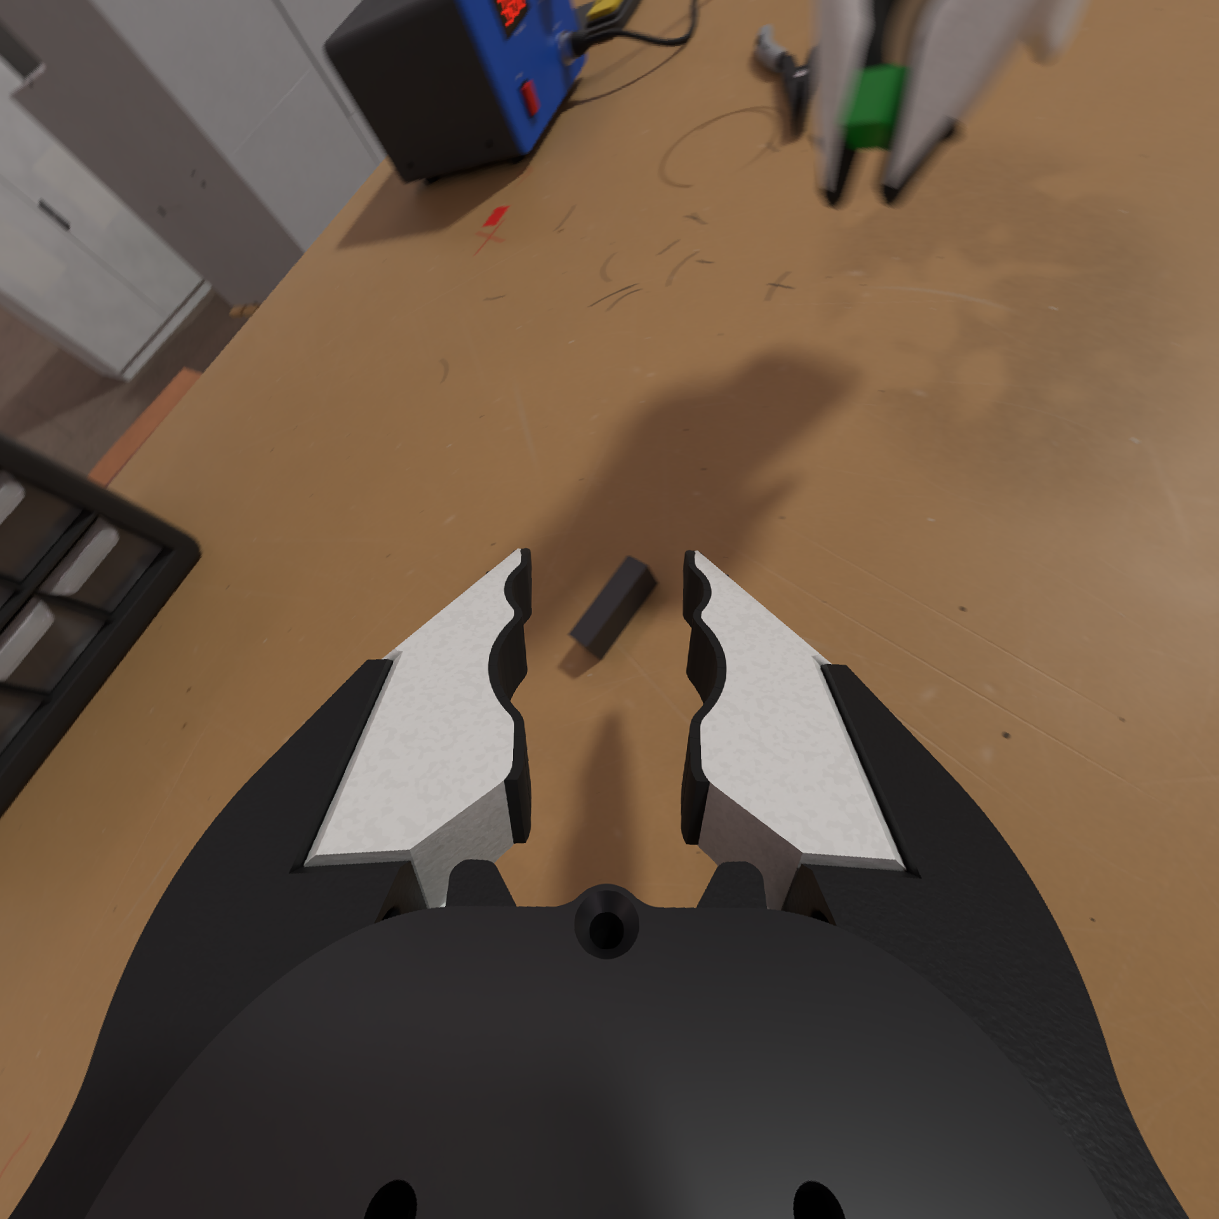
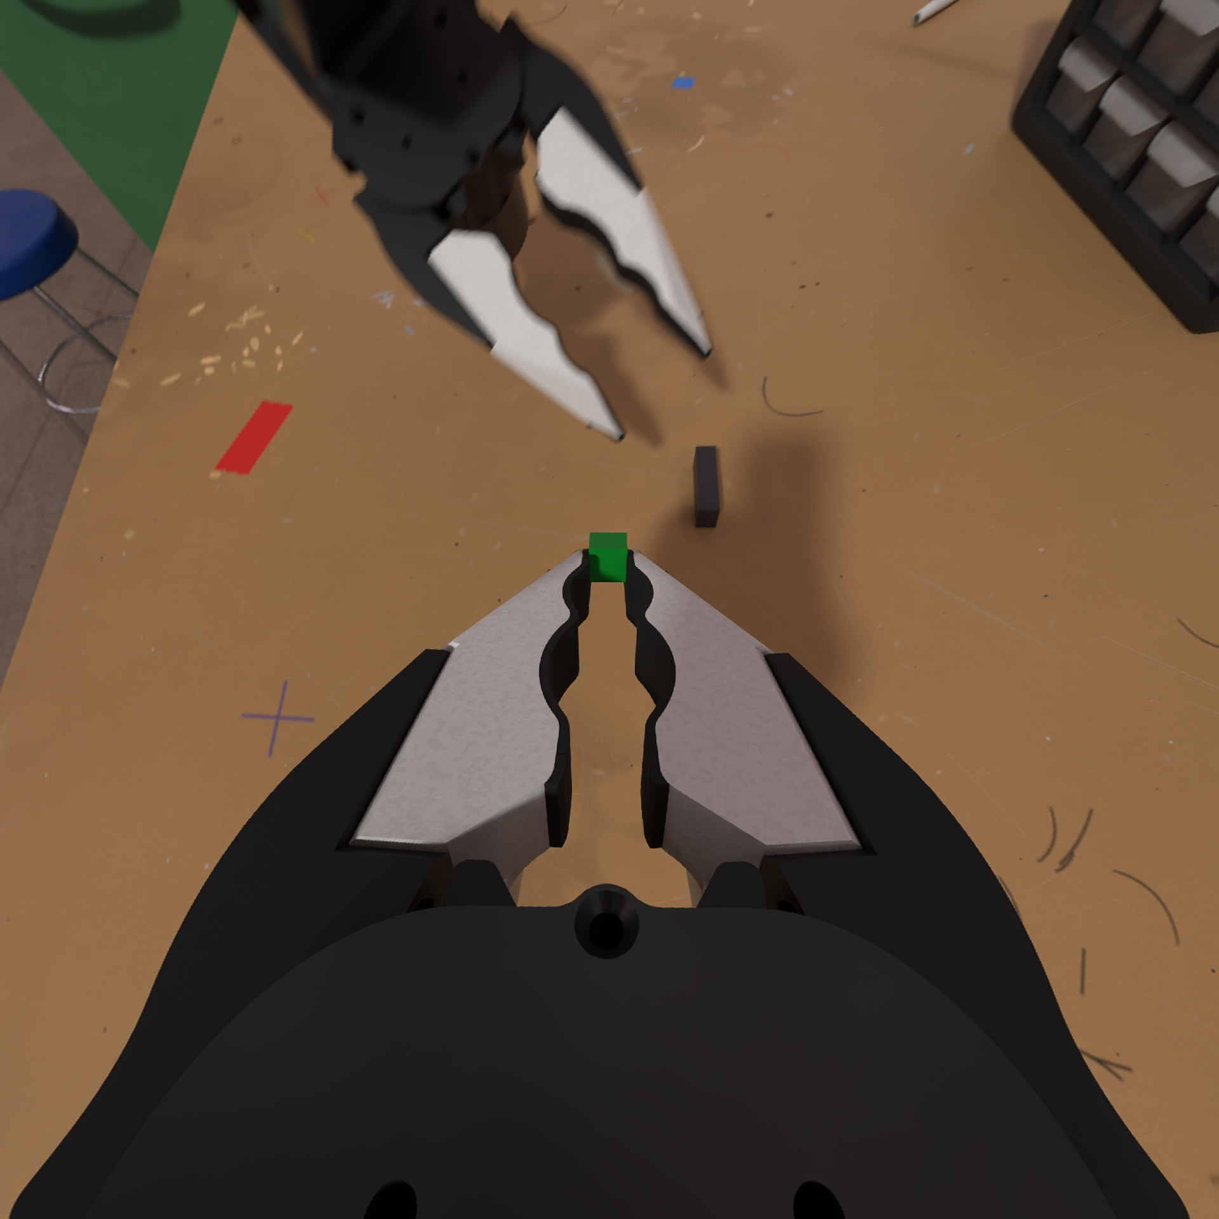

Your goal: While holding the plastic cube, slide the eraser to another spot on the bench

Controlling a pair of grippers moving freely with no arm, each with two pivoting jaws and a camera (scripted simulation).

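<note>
The eraser [image 1: 613, 607] is a small dark block lying flat on the brown bench. My left gripper [image 1: 607, 561] is open and hovers above the bench, its two fingers on either side of the eraser without touching it. In the right wrist view the eraser [image 2: 706, 485] lies just ahead and to the right, with the left gripper [image 2: 663, 392] above and behind it. My right gripper [image 2: 607, 561] is shut on a small green plastic cube [image 2: 607, 557] at its fingertips. It also shows far off in the left wrist view [image 1: 861, 191], with the cube [image 1: 871, 105] between its fingers.
A blue-fronted black box [image 1: 462, 72] with cables stands at the back left. A black drawer organiser [image 1: 72, 593] sits at the bench's left side, also seen in the right wrist view [image 2: 1134, 152]. A red tape strip [image 2: 254, 437], a grey tool [image 1: 778, 56] and a blue stool [image 2: 30, 241] are nearby.
</note>
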